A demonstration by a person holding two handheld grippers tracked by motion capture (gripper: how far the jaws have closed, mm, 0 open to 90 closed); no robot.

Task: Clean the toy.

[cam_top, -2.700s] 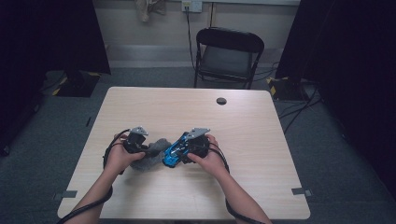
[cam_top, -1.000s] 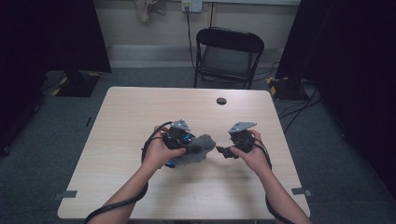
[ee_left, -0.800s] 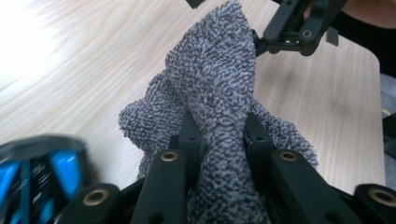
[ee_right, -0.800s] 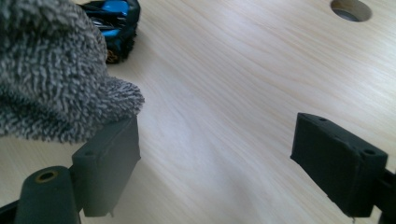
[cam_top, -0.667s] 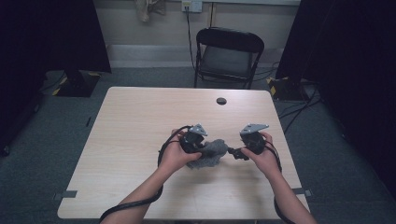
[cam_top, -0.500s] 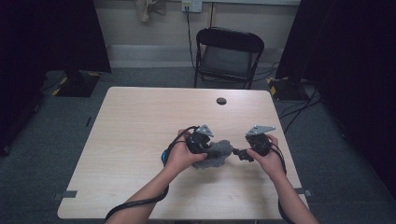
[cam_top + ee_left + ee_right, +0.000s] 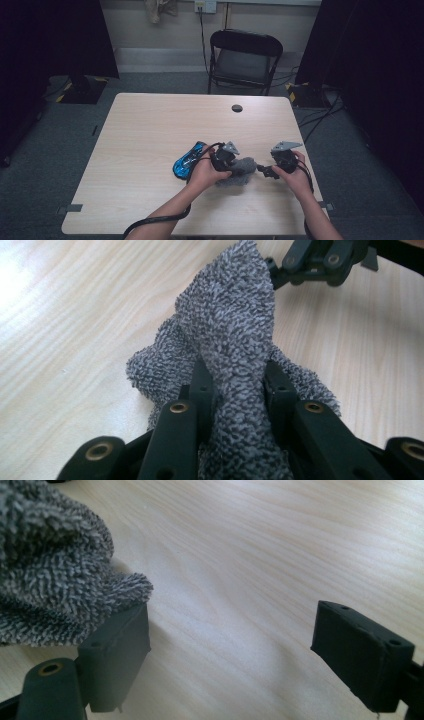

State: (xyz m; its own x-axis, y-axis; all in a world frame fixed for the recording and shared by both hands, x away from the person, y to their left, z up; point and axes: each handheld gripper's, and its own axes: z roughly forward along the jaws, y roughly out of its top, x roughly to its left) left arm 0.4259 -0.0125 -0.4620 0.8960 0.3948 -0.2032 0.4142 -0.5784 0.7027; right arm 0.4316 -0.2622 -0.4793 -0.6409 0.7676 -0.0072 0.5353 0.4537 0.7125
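A grey terry cloth (image 7: 239,170), clamped in the left gripper (image 7: 232,390), has been carried rightward from beside the small blue toy car (image 7: 188,159), which is left uncovered at the table's (image 7: 150,130) near middle. The right gripper (image 7: 232,645) is held apart, empty, touching the cloth's edge, probably for spreading.

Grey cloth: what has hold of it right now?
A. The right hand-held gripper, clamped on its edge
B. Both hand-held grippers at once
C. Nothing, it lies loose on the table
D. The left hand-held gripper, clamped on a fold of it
D. In the left gripper view the left hand-held gripper is shut on a raised fold of the grey cloth, while the right hand-held gripper stands open beside the cloth's edge.
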